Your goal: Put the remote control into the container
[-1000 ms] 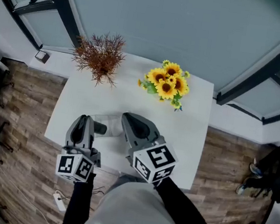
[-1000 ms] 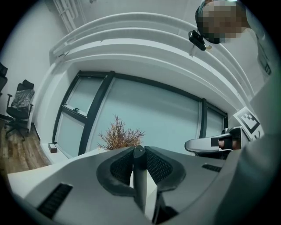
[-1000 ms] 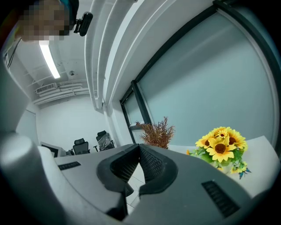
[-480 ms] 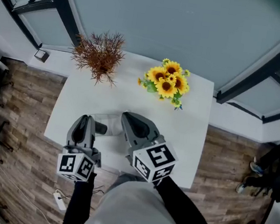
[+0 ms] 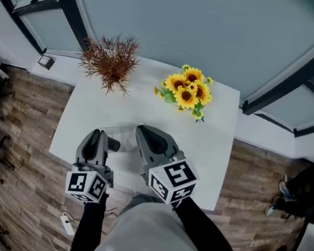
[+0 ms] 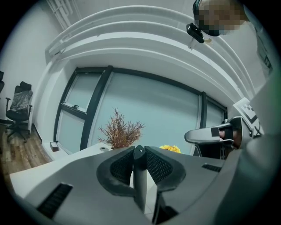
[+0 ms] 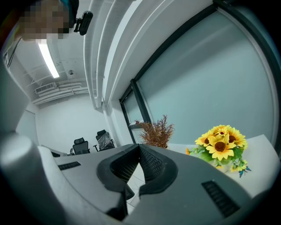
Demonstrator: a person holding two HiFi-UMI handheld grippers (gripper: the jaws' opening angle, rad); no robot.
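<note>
Wooden floor rings the white surface (image 5: 211,153) in the head view, where hardly anything has shifted in the last second: left claw (image 5: 94,142) and right claw (image 5: 149,140) hover near the front edge as before. Between them a dark shape, likely the remote control (image 5: 113,143), lies at a pale container (image 5: 124,135); whether inside, I cannot tell. Left gripper view: jaws pressed together, empty, dried plant (image 6: 119,132) beyond. Right gripper view: jaws likewise together on nothing, sunflowers (image 7: 219,145) ahead, so neither claw is working the remote
</note>
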